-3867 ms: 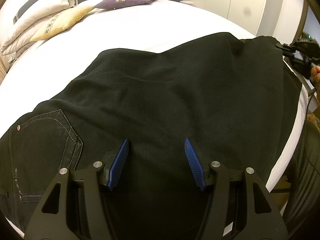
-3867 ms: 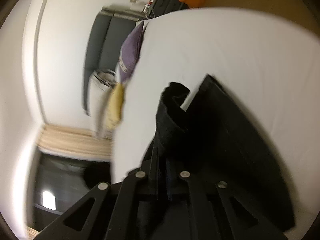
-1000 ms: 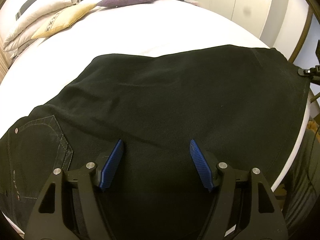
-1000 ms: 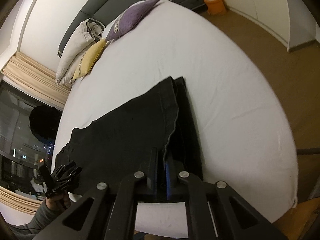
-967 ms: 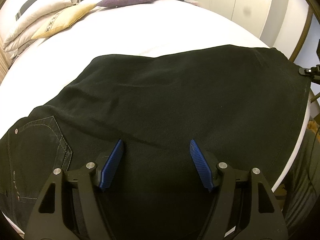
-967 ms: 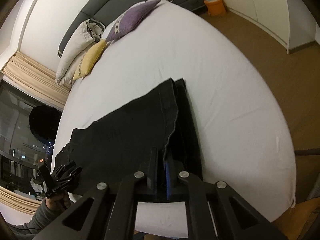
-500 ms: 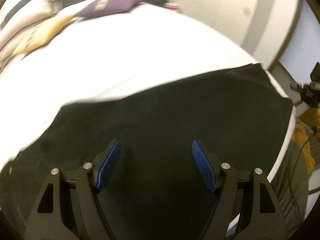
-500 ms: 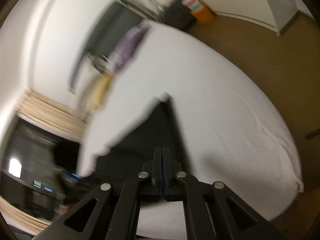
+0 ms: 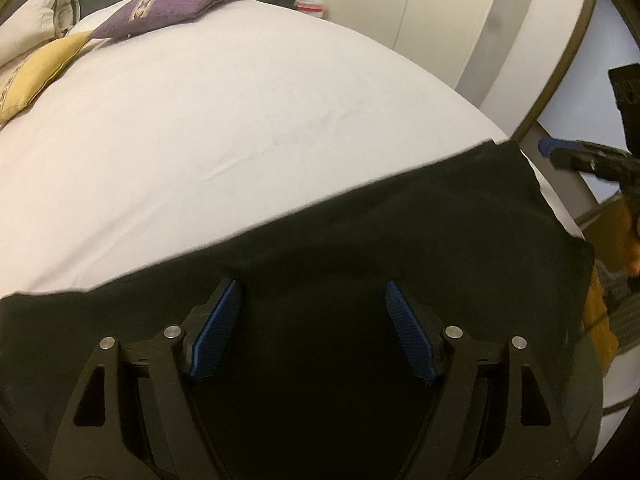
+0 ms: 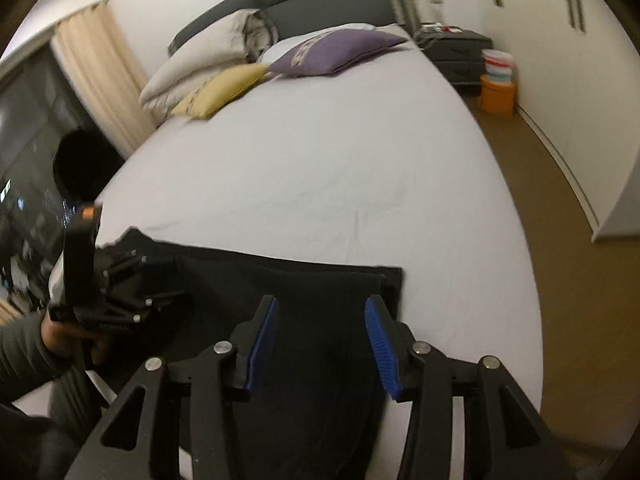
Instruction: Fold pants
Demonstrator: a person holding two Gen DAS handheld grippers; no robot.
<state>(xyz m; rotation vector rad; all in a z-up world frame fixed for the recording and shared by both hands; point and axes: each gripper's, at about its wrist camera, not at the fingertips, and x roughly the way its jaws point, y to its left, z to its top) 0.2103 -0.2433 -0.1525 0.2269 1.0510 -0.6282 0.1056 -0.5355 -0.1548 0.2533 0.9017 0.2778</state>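
Note:
The black pants (image 9: 400, 236) lie flat along the near edge of the white bed (image 9: 240, 100), folded lengthwise. My left gripper (image 9: 313, 284) is open and empty, hovering just above the cloth at mid-length. My right gripper (image 10: 321, 300) is open and empty, over the leg end of the pants (image 10: 320, 280) near their square corner. The left gripper also shows in the right wrist view (image 10: 120, 284), and the right gripper shows at the far right of the left wrist view (image 9: 576, 156).
A purple pillow (image 9: 168, 8), a yellow pillow (image 9: 36, 72) and white pillows (image 10: 200, 64) lie at the headboard. A dark nightstand (image 10: 456, 52) and an orange box (image 10: 498, 96) stand on the brown floor to the right. White wardrobes (image 9: 440, 20) line the wall.
My right gripper has let go of the pants' leg end and opened, then swung round above the cloth. My left gripper stays open and has shifted along the pants towards the leg end.

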